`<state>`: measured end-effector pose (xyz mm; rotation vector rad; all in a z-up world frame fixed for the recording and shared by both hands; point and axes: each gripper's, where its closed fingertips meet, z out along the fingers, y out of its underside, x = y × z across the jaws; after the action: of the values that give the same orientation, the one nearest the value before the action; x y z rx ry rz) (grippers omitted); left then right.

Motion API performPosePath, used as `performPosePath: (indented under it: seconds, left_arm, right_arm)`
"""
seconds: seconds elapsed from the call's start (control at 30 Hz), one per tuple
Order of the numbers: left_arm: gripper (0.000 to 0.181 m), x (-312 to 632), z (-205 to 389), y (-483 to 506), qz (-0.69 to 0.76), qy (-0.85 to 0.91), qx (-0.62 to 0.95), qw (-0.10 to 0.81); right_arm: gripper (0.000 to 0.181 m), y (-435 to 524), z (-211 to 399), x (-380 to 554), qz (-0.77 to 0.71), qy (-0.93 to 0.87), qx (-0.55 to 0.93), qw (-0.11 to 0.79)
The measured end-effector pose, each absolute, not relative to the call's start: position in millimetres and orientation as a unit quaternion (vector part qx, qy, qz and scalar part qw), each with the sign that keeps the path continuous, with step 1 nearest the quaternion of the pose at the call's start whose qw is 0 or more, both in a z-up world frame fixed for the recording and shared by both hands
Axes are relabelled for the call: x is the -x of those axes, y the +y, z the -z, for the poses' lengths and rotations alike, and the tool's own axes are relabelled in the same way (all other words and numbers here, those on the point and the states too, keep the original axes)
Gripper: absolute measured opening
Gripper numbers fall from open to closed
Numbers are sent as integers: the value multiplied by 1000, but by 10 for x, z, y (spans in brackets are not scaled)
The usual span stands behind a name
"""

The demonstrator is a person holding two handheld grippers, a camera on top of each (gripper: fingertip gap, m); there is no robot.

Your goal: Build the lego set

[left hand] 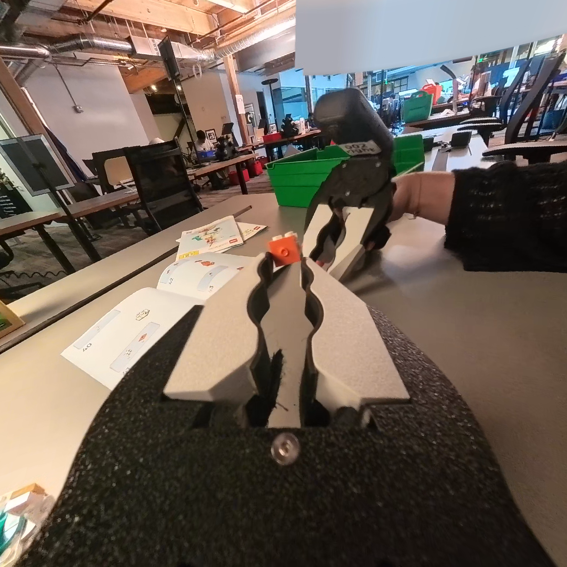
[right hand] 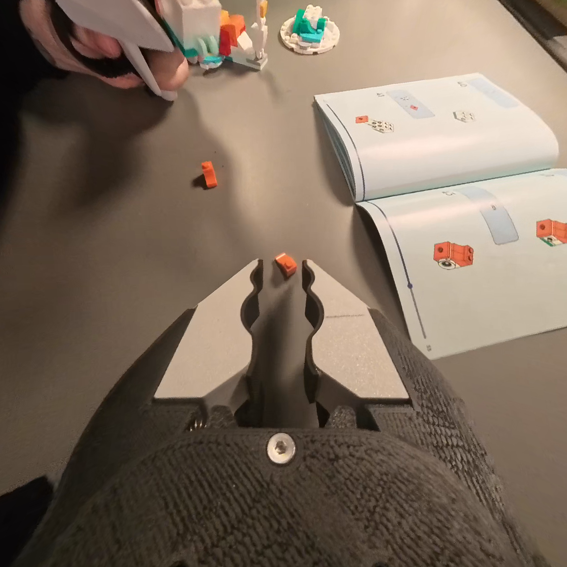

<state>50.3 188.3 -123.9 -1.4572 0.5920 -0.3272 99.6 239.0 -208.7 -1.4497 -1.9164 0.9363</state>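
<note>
Lying between your right gripper's (right hand: 282,265) parted tips: small orange brick (right hand: 285,264), untouched; second orange brick (right hand: 209,174) at 11 o'clock.

small brick (right hand: 286,264) on the table (right hand: 153,276) between the right gripper (right hand: 282,260) tips, another brick (right hand: 209,174) ahead and left, open booklet (right hand: 460,199) to the right, built models (right hand: 233,40) far ahead

I'm looking across an open-plan office or lab: rows of long desks (left hand: 221,165), mesh office chairs (left hand: 162,187), exposed wooden beams (left hand: 171,18) and silver ducting (left hand: 101,46) overhead, far left.
</note>
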Motion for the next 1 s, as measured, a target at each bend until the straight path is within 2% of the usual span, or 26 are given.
performPosePath:
  seconds: [0.03,0.17,0.33,0.4,0.6,0.8,1.0]
  left_arm:
    - [15,-508,1239,1881,147,266,652,694]
    - [15,-517,1226,1868,151,268,649,696]
    - [15,-522,1210,1861,155,267,645,699]
    - [15,-532,1156,1834,162,268,633,709]
    - [15,-596,1027,1728,191,278,595,730]
    - [15,-636,969,1645,186,299,573,740]
    - [15,-666,899,1572,183,310,559,747]
  right_arm:
    - [24,2390,2105,-980,-342,-718,537,281]
    - [24,2368,2157,-954,-329,-730,530,280]
    - [7,2372,2172,-985,-324,-733,531,275]
    - [7,2390,2116,-988,-328,-727,533,283]
    - [6,2157,1277,-828,-437,-681,483,334]
    - [6,1752,700,-751,-475,-723,420,275]
    - [6,1598,700,-696,-413,-779,411,231]
